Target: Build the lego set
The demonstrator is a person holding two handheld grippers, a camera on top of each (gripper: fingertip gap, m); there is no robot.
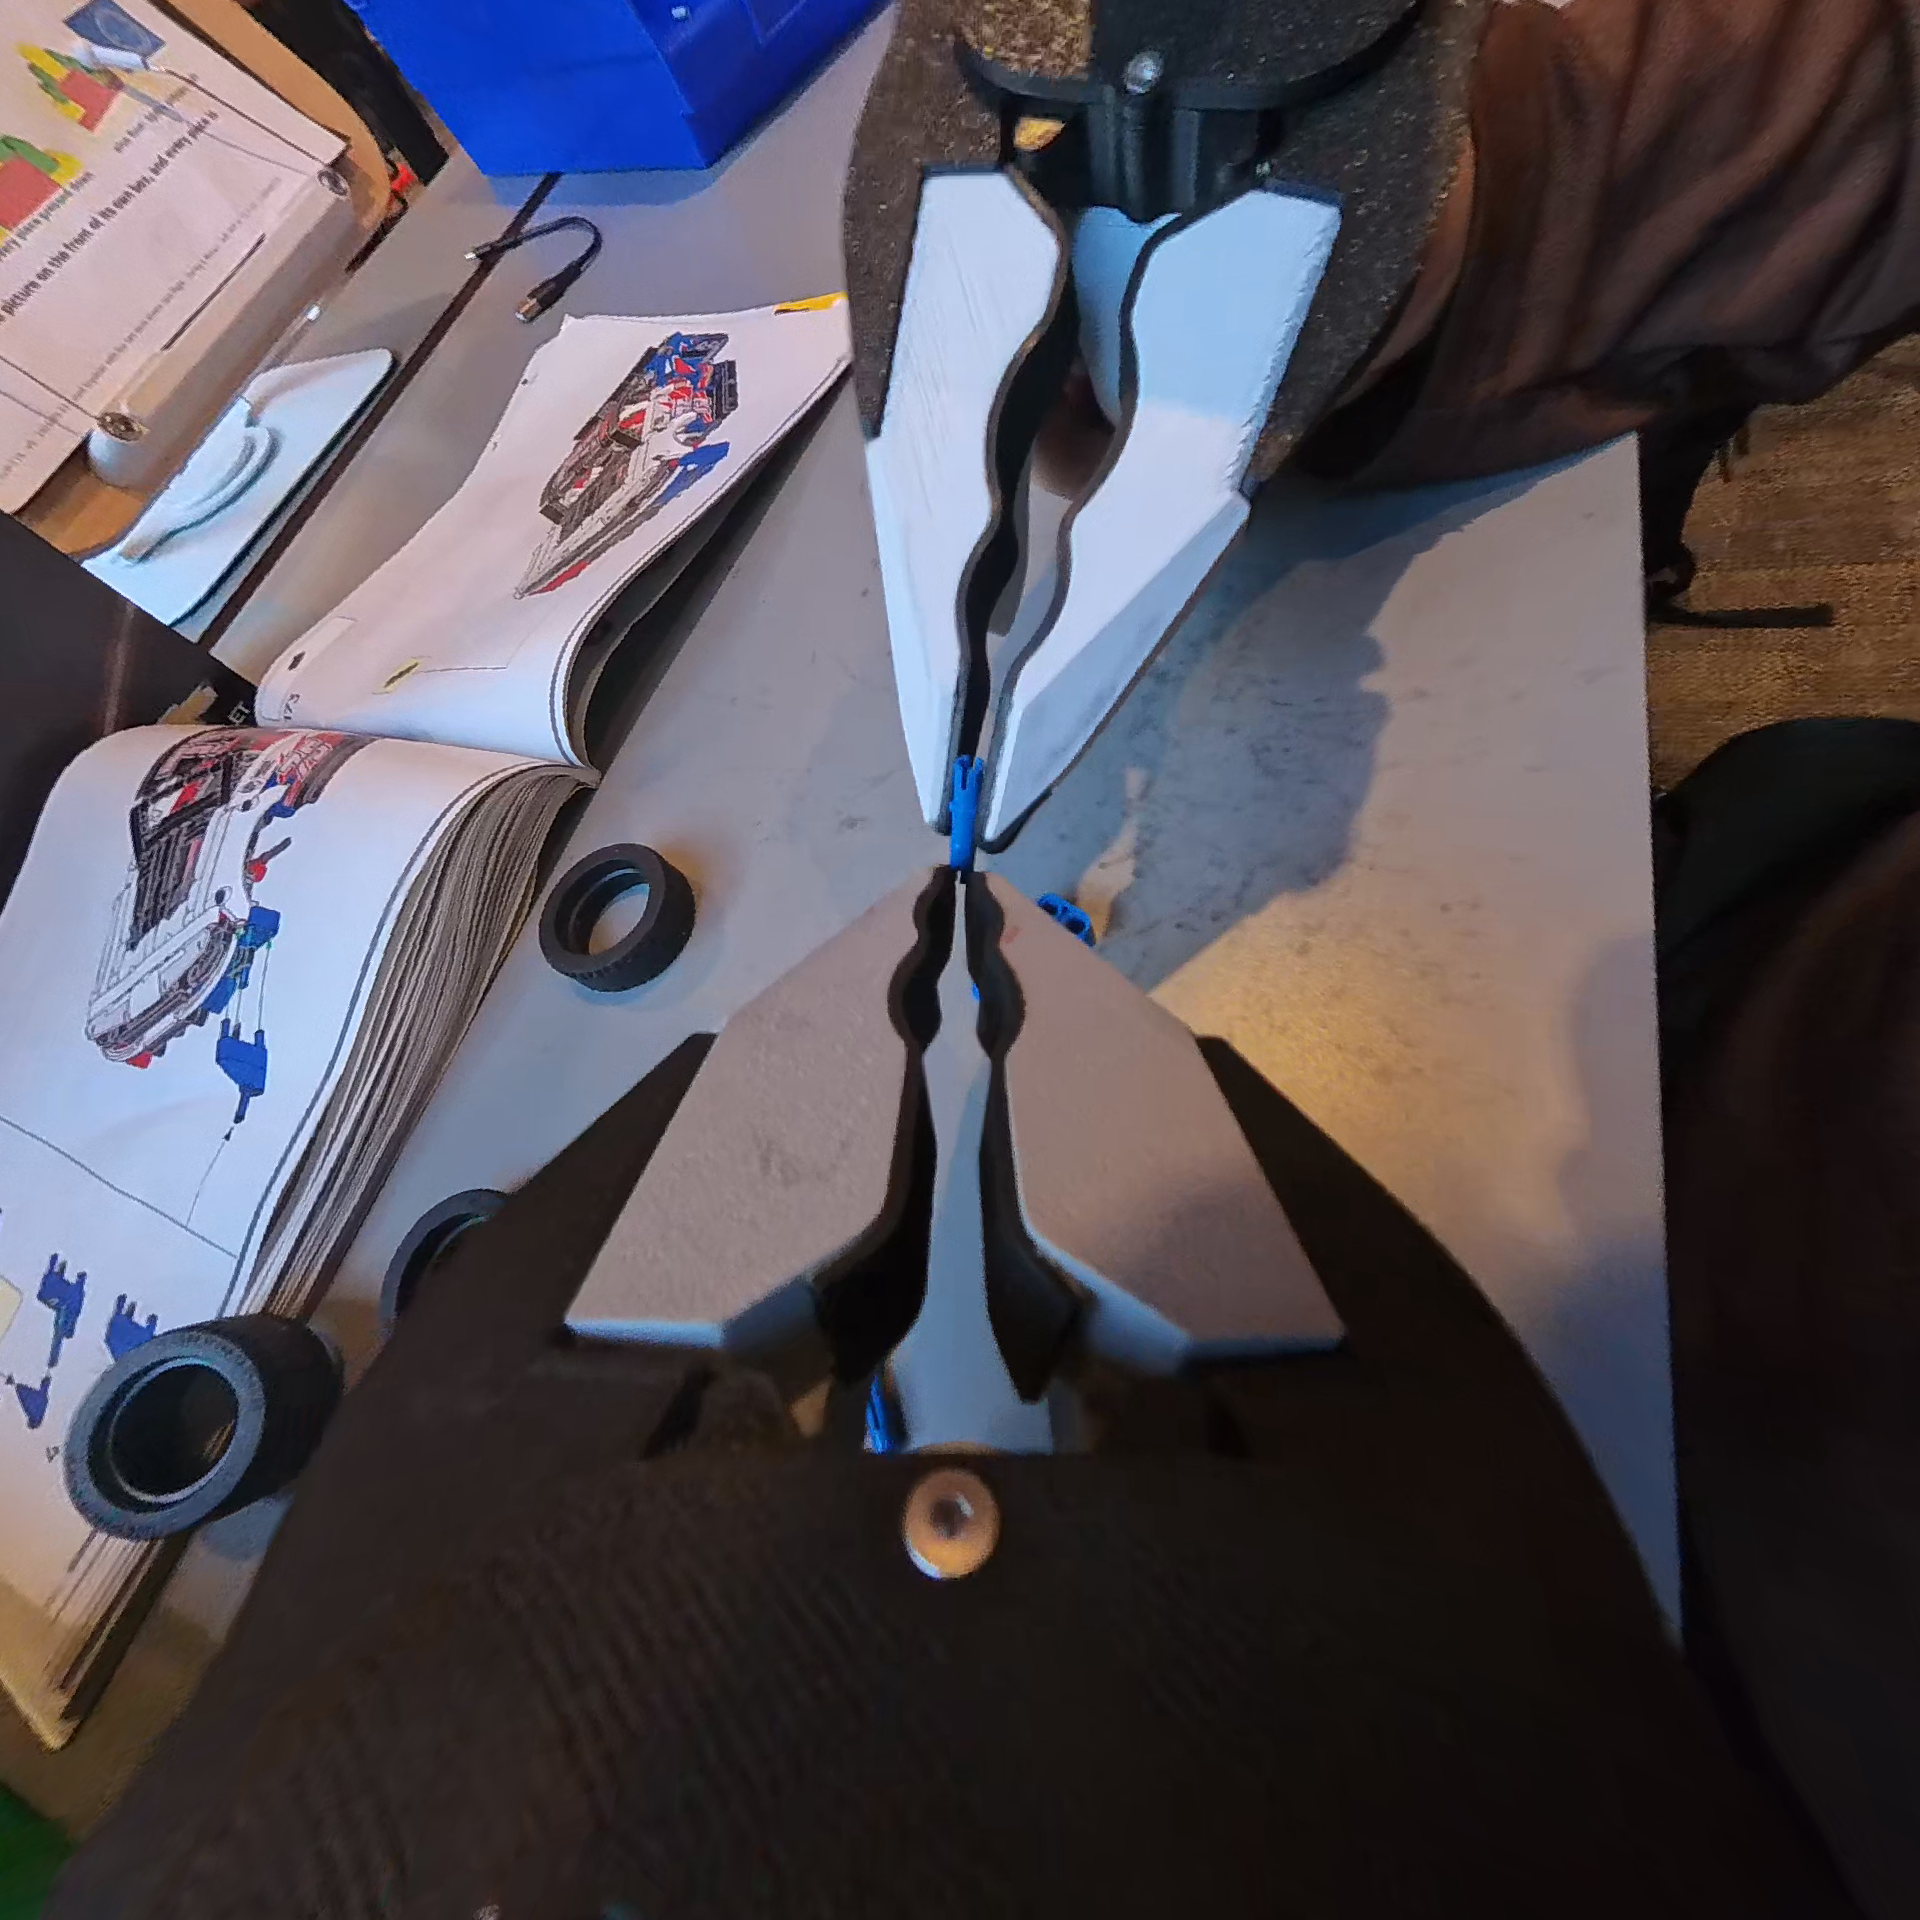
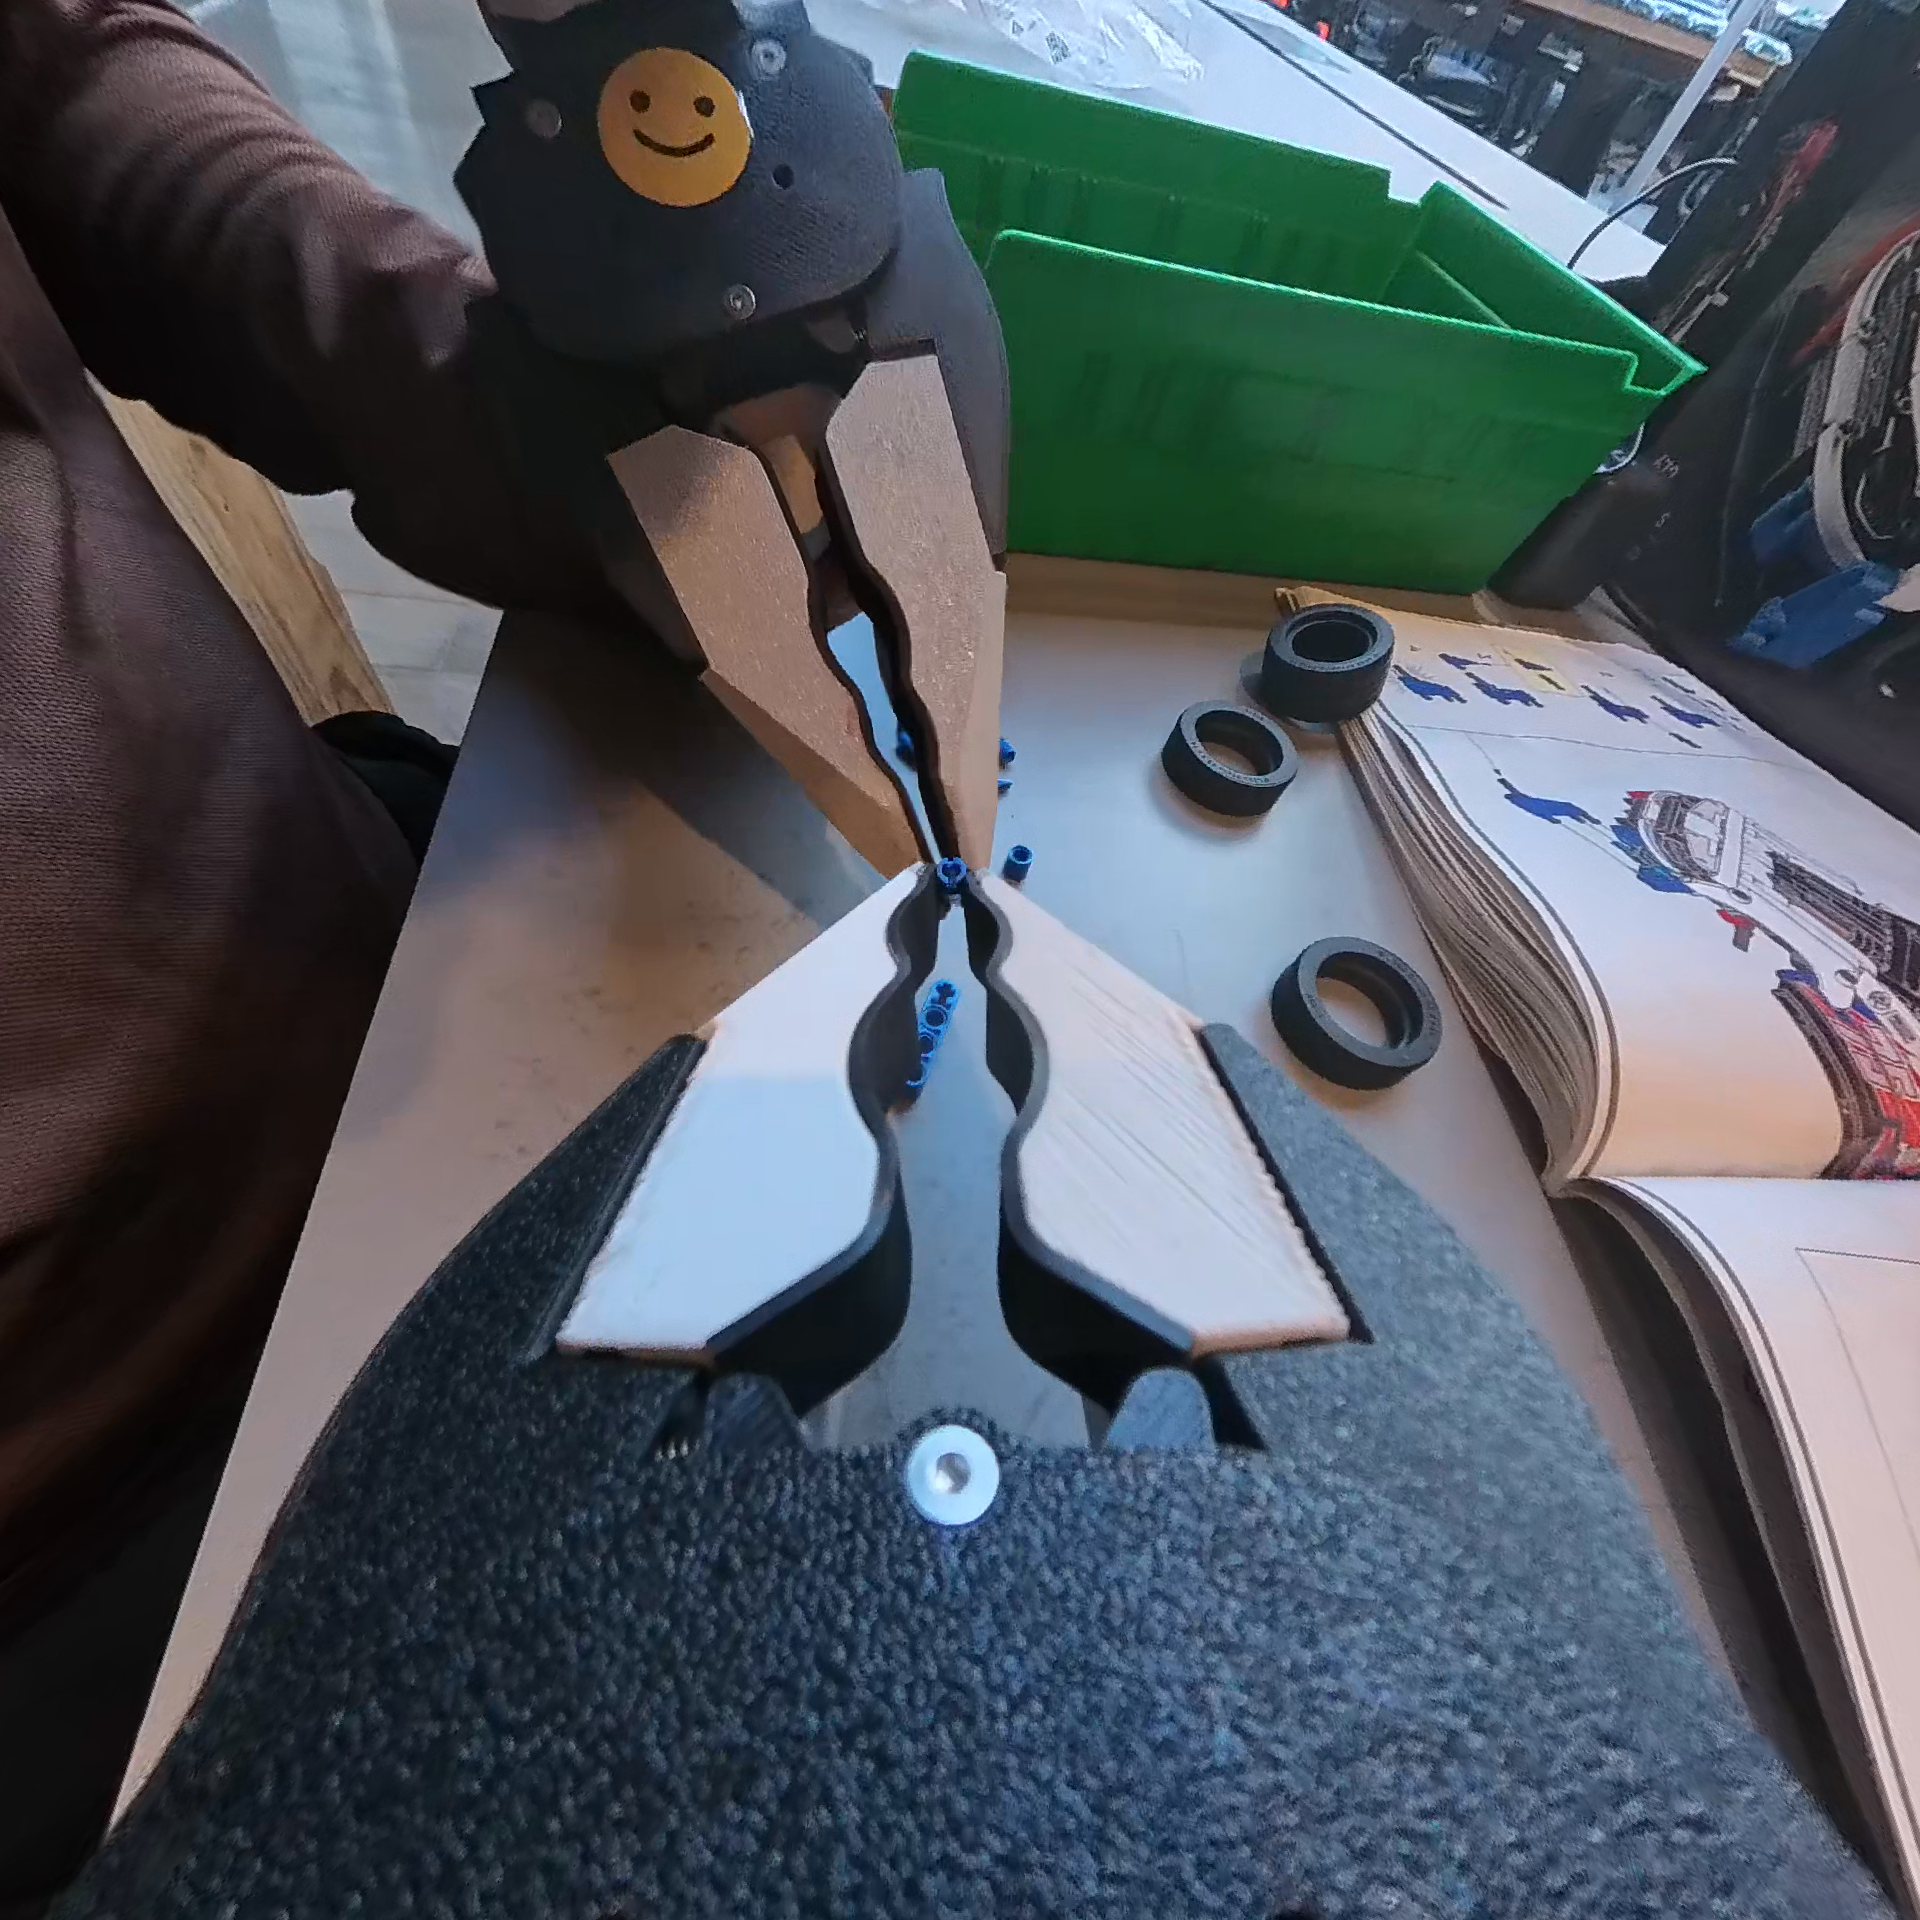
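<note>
A white printed sheet (image 1: 156,260), lying left of the blue bin (image 1: 623,73), carries black lines of writing and coloured brick pictures. The open instruction booklet (image 1: 187,997), just beside the black tyres (image 1: 618,920), bears printed step diagrams and a small page number. A yellow smiley-face sign (image 2: 673,130) sits on the left gripper's body.

A blue bin (image 1: 613,73) stands at the far edge of the grey counter (image 1: 1403,935), with a black cable (image 1: 540,265) lying loose just in front of it. Left of the cable, a white moulded tray (image 1: 249,457) rests beside a printed sheet (image 1: 135,260) propped on small standoffs. Two green bins (image 2: 1299,416) sit one behind the other, and a dark bottle (image 2: 1579,540) stands just right of them
</note>
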